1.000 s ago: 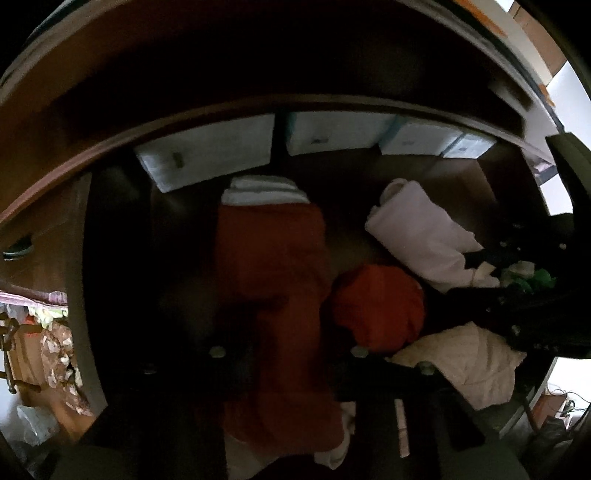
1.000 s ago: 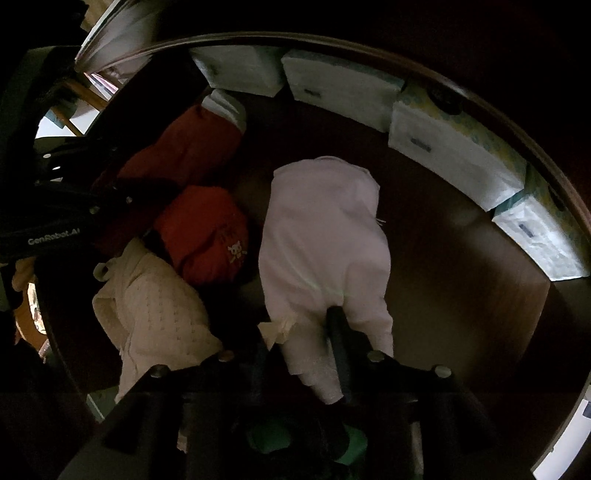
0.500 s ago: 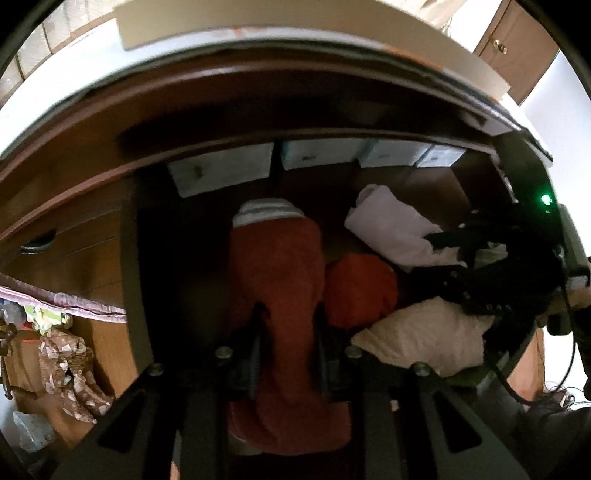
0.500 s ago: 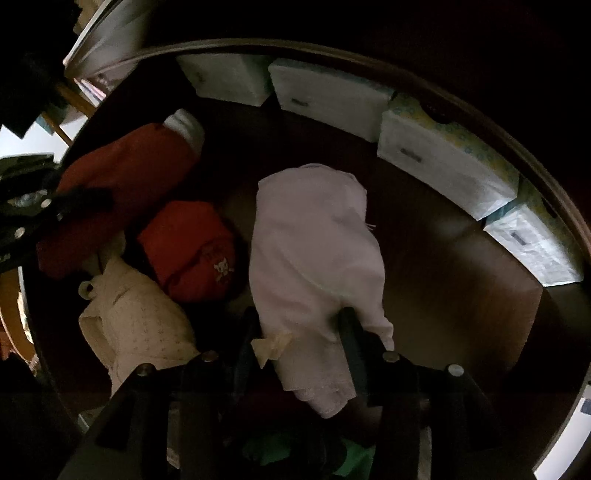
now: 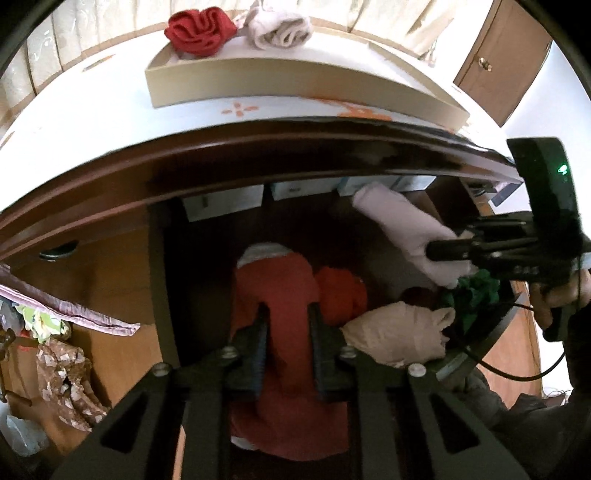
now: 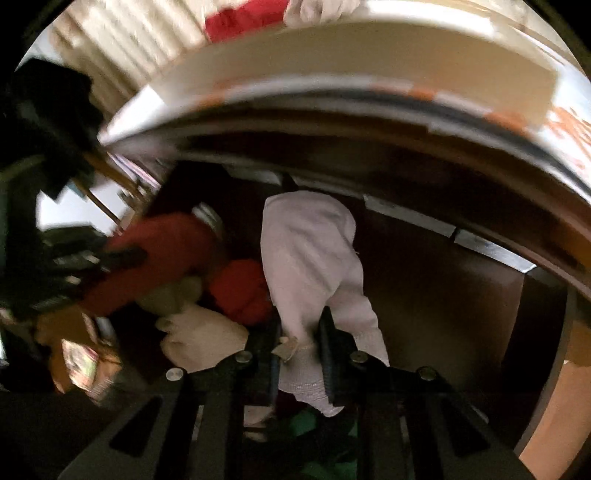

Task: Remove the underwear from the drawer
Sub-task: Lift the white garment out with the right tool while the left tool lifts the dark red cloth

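Observation:
My left gripper (image 5: 286,314) is shut on a dark red underwear (image 5: 280,288) with a white waistband, held above the open drawer (image 5: 166,280). My right gripper (image 6: 299,325) is shut on a pale pink underwear (image 6: 310,254), also lifted; it shows in the left wrist view (image 5: 402,229) with the right gripper (image 5: 443,251). An orange-red piece (image 5: 340,291), a cream piece (image 5: 395,332) and a green piece (image 5: 476,291) lie in the drawer. The left gripper and the red underwear (image 6: 155,251) show at the left of the right wrist view.
A beige tray (image 5: 295,81) on the white top holds a red rolled piece (image 5: 199,29) and a grey-beige one (image 5: 280,29). White boxes (image 5: 225,201) line the drawer's back. The dark wooden top edge (image 5: 258,147) overhangs the drawer. Cloth hangs at left (image 5: 62,354).
Both grippers have risen and pulled back out of the drawer, each carrying its underwear. The top and the tray have come into view.

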Demonstrator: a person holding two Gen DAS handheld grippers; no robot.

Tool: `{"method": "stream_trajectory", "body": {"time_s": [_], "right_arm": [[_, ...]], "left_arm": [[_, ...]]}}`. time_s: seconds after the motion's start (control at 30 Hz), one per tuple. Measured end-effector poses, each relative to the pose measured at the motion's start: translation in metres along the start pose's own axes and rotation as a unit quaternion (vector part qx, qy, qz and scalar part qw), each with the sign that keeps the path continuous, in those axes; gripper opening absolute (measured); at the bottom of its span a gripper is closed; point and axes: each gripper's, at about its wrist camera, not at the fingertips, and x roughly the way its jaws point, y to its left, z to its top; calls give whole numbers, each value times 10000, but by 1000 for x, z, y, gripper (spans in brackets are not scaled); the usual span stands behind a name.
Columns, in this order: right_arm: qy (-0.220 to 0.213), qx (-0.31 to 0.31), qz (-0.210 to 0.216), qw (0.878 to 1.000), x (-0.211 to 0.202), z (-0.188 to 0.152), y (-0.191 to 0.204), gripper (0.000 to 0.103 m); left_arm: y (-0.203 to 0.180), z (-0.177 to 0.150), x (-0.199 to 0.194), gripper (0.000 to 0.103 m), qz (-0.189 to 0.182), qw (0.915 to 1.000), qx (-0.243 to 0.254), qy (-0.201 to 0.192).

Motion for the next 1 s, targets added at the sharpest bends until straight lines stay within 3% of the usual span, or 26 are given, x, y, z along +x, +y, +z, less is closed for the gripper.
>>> {"method": "stream_trajectory", "body": {"time_s": [0.13,0.23,0.33,0.47,0.67,0.77,0.87,1.0], "right_arm": [[51,458,488,9977,-10,-1,2,20],[147,483,545,9972,-12,0,9,20],[171,477,583,9970,-10,-4,11,20],[101,511,764,9957,-23,-3,16,20],[8,525,973,9939,-33,-8,13,20],[-26,632,1054,9924,-34,-8,12,20],[-64,750,1096,9911,-37,-10,9,20],[-80,784,1147,9903,-35,-13,11,20]], "left_arm": [[-5,-3,6,13,-15,9998,108,149],[-8,-5,16,13,112,9990,254,354],[-4,-1,31,21,115,9980,233,581],[0,2,54,51,235,9946,208,991],[-15,-2,85,60,485,9850,721,1490],[-15,-5,90,57,499,9846,754,1496],[-9,-5,83,34,411,9888,607,1304],[6,-8,62,26,144,9955,181,919]]}}
